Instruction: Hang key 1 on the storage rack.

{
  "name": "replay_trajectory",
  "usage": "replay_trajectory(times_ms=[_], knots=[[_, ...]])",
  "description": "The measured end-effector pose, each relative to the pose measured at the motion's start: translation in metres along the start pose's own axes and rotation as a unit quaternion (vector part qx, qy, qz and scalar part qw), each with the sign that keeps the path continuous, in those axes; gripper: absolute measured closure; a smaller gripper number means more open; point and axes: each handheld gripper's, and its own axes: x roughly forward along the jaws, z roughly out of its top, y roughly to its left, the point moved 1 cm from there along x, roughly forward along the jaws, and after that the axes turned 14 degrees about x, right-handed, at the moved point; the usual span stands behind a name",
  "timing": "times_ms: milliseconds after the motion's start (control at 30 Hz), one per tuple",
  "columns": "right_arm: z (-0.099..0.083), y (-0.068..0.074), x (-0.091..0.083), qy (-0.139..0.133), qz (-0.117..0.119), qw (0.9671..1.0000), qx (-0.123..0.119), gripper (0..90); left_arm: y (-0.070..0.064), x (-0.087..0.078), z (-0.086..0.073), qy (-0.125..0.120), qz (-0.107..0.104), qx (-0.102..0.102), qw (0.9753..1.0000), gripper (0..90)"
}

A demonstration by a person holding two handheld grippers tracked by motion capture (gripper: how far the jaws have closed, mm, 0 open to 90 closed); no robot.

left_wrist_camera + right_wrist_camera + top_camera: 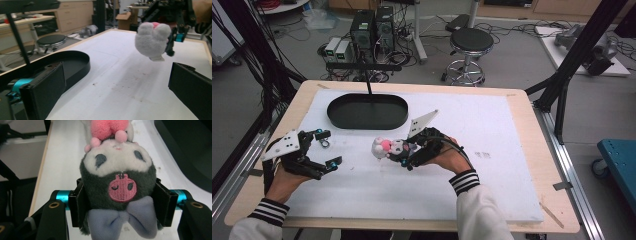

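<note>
A small plush toy (387, 147) with a white body, pink parts, a dark grey hood and a lilac bow (117, 187) hangs just above the white mat. My right gripper (408, 154) is shut on its dark head, one jaw pressing each side. From the left gripper view the toy (152, 41) shows its white back, lifted off the mat at the upper right. My left gripper (328, 148) stands open over the mat's left side, nothing between its jaws. A black oval tray (367, 111) lies on the mat behind both grippers, with nothing in it.
The white foam mat (492, 165) covers most of the wooden table (532, 150). A black stand's post (368, 85) rises at the tray's far edge. Beyond the table are a stool (470, 42), computer cases (372, 30) and cables on the floor.
</note>
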Motion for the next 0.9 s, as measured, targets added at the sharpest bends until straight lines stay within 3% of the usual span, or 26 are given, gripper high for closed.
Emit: replay_trajectory(times_ms=[100,300,567,900], knots=[[0.003,0.001,-0.001,-0.004,0.003,1.0,-0.006,38.4,0.001,0.004,0.008,-0.003,-0.025,0.005,0.9997,1.7],[0.01,0.005,-0.005,-0.011,0.01,0.9997,-0.017,38.4,0.004,0.019,0.022,0.022,-0.066,0.022,0.9973,1.7],[0.02,0.01,-0.01,-0.01,0.015,0.9993,-0.032,38.5,0.005,0.039,0.04,0.032,-0.097,0.036,0.9941,1.7],[0.028,0.013,-0.013,-0.01,0.015,0.9991,-0.038,38.5,-0.002,0.067,0.058,0.041,-0.162,0.049,0.9847,1.7]])
